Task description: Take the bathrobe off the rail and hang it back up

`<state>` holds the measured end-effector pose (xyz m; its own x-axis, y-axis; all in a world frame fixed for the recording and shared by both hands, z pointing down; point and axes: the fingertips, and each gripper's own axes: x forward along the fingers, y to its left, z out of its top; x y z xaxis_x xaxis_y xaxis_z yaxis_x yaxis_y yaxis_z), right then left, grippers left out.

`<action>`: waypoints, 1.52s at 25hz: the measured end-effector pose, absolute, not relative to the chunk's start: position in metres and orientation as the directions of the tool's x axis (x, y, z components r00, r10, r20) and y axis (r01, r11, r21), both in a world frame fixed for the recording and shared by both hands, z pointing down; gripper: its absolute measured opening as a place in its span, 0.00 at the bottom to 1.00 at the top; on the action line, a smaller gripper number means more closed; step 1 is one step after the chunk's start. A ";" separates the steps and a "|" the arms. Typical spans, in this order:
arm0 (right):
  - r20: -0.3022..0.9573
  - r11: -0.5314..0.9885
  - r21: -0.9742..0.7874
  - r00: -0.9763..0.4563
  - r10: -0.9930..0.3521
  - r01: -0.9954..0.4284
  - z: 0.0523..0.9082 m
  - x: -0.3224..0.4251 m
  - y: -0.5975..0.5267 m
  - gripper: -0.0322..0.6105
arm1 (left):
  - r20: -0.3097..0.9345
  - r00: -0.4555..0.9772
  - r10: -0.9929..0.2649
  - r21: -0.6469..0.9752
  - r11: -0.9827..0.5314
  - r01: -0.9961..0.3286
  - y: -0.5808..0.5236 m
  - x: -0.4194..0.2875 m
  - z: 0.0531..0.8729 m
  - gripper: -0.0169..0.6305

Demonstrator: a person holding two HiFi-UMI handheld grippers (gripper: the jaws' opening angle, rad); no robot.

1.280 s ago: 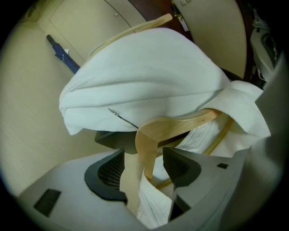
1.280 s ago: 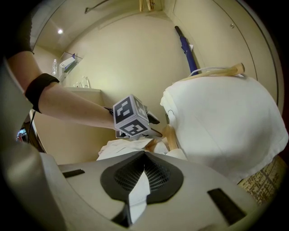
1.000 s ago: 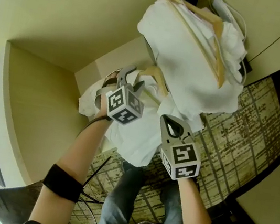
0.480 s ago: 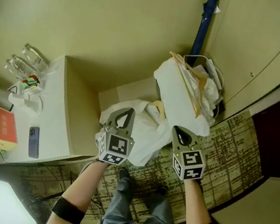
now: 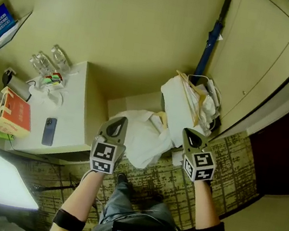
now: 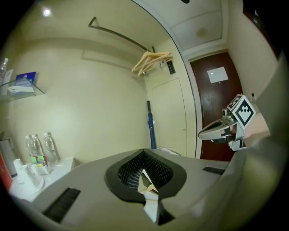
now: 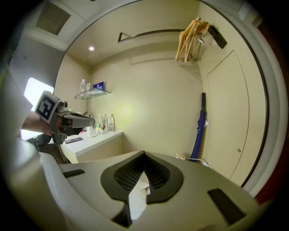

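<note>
The white bathrobe (image 5: pixel 143 139) lies in a heap on a low ledge by the wall, with wooden hangers (image 5: pixel 189 95) on top of its right part. My left gripper (image 5: pixel 116 126) is shut and empty, its tip just short of the heap's left edge. My right gripper (image 5: pixel 190 138) is shut too, near the heap's right side, holding nothing. High on the wall in the gripper views runs the rail (image 7: pixel 149 32), from which bare wooden hangers (image 7: pixel 192 38) hang at its right end. Each gripper view shows the other gripper: the right gripper (image 6: pixel 226 128) and the left gripper (image 7: pixel 67 119).
A blue umbrella (image 5: pixel 212 41) leans in the corner beside a cream closet door (image 5: pixel 258 60). A white counter (image 5: pixel 72 122) at the left holds water bottles (image 5: pixel 46 60), a phone (image 5: pixel 49 131) and a box (image 5: pixel 13 115). A dark brown door (image 6: pixel 216 103) is at the right.
The head view has swung back from the robe to take in the whole alcove. Both grippers have drawn back from the robe. The left jaws, open before, have shut.
</note>
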<state>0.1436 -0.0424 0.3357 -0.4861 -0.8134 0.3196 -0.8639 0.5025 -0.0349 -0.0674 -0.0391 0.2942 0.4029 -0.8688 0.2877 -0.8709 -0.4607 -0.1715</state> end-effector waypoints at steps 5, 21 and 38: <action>0.289 0.500 -0.028 -0.486 -0.825 -0.865 0.311 0.144 -0.017 0.09 | 0.268 0.374 -0.888 -0.098 -0.411 -0.906 -0.003 -0.092 0.281 0.03; 0.287 0.511 -0.017 -0.493 -0.821 -0.860 0.302 0.123 0.015 0.09 | 0.278 0.293 -0.915 0.016 -0.301 -0.954 0.044 -0.154 0.292 0.03; 0.308 0.478 -0.033 -0.464 -0.830 -0.878 0.316 0.124 0.005 0.09 | 0.314 0.339 -0.887 -0.012 -0.361 -0.932 0.022 -0.149 0.307 0.03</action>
